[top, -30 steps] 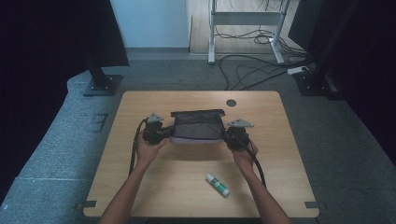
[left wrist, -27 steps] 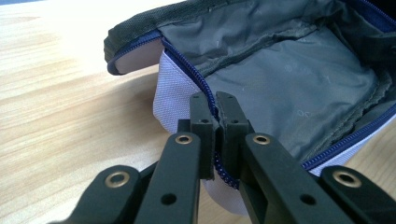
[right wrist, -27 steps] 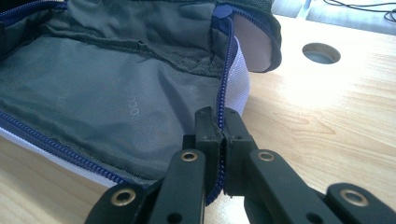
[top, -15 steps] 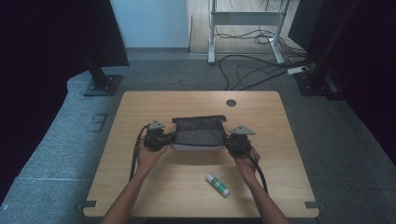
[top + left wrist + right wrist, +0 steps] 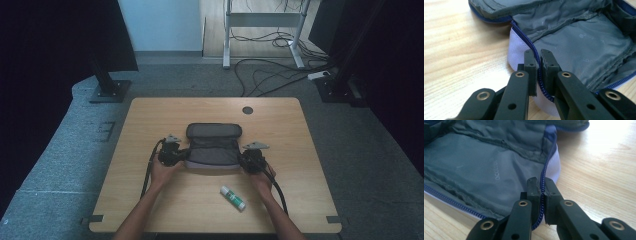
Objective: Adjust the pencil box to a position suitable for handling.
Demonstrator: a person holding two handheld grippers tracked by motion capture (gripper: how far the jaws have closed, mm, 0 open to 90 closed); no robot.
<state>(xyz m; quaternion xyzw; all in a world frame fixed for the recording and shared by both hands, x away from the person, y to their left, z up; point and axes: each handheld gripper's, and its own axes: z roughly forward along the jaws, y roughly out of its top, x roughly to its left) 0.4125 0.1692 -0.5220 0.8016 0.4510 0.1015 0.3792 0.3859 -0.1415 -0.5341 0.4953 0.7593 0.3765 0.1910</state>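
An open pouch [image 5: 214, 150] with grey lining, white outer fabric and a blue zipper lies at the middle of the wooden table [image 5: 150, 115], its lid flap folded toward the far side. My left gripper [image 5: 182, 156] is shut on the pouch's left rim. In the left gripper view the left gripper [image 5: 537, 53] pinches the blue zipper edge [image 5: 524, 35], beside the grey lining [image 5: 586, 42]. My right gripper [image 5: 244, 159] is shut on the right rim. In the right gripper view the right gripper [image 5: 540, 182] clamps the zipper edge [image 5: 549, 157], with the lining [image 5: 486, 165] to its left.
A white glue stick with a green label [image 5: 233, 197] lies on the table near the right forearm. A dark round grommet [image 5: 247, 110] sits near the far edge. Cables [image 5: 270, 75] and stand bases are on the floor beyond the table.
Both hands have come down and toward the near edge with the pouch between them. The pouch now rests on the table with its flap laid back.
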